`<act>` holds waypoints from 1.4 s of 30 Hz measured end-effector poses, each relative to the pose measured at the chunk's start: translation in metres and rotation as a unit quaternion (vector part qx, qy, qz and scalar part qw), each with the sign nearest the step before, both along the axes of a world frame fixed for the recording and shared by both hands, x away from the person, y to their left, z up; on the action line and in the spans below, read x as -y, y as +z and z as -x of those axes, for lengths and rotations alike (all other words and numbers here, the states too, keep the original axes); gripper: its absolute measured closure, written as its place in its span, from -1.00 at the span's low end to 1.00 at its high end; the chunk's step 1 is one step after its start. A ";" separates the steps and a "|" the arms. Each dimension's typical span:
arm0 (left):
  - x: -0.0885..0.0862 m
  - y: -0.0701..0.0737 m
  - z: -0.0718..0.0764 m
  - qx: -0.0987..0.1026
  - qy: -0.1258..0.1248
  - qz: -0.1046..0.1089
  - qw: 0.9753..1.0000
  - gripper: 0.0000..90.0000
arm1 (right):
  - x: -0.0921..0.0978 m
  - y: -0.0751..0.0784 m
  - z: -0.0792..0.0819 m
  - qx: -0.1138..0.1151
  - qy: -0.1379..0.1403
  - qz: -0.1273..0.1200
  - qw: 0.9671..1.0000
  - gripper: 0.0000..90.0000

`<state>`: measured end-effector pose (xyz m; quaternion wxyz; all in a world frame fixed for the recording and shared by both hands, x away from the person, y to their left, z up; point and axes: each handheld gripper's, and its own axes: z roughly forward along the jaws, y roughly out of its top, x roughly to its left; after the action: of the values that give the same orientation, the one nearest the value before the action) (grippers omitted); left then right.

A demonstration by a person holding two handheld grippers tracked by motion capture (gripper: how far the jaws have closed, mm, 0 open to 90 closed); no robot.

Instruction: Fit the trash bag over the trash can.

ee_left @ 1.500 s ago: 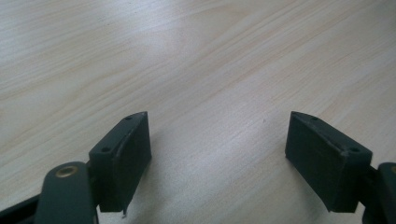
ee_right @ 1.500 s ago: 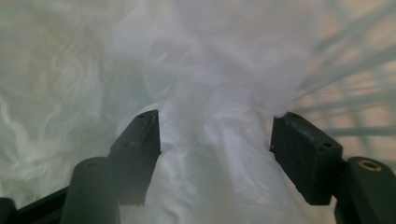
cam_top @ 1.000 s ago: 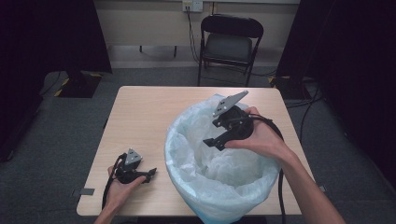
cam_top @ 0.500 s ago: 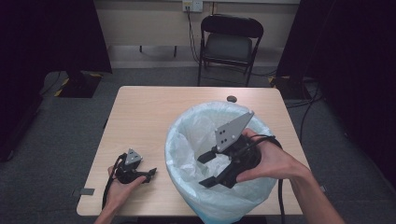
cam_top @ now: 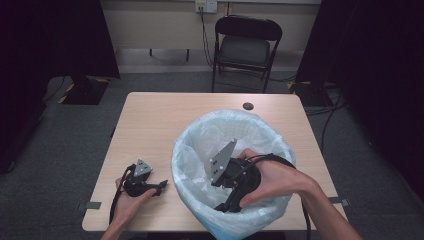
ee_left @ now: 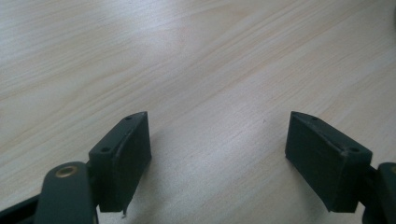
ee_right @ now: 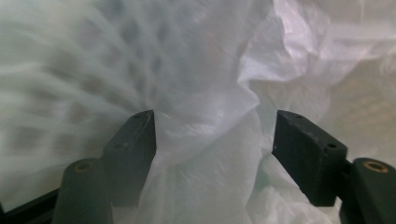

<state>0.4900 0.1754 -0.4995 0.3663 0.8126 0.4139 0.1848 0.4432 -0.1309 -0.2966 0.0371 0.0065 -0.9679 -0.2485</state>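
A bin lined with a pale translucent plastic bag [cam_top: 200, 150] stands on the near right part of the wooden table [cam_top: 165, 120]. My right gripper [cam_top: 227, 205] reaches down inside the bag near its front rim, jaws apart. In the right gripper view a fold of the bag [ee_right: 210, 135] bulges between the open jaws of the right gripper [ee_right: 215, 149], and I cannot tell whether either jaw touches it. My left gripper [cam_top: 161, 187] rests low on the table left of the bin, open. In the left gripper view the left gripper [ee_left: 219, 154] has only bare wood between its jaws.
A small dark round spot [cam_top: 248, 106] lies on the table behind the bin. A black folding chair [cam_top: 247, 47] stands beyond the far edge. Cables [cam_top: 325, 110] run on the floor at the right. The table's left and far parts are bare wood.
My right gripper has moved from above the bin's far rim toward me and down into the bag. The left gripper has stayed in place.
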 end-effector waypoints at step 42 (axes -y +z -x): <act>0.000 -0.001 -0.003 -0.006 0.014 0.000 1.000 -0.66 | 0.007 0.015 -0.018 0.094 -0.127 -0.109 0.981 -0.66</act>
<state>0.4929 0.1752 -0.5001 0.3610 0.8079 0.4273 0.1853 0.4616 -0.1378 -0.2817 -0.0871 -0.0888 -0.9273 -0.3530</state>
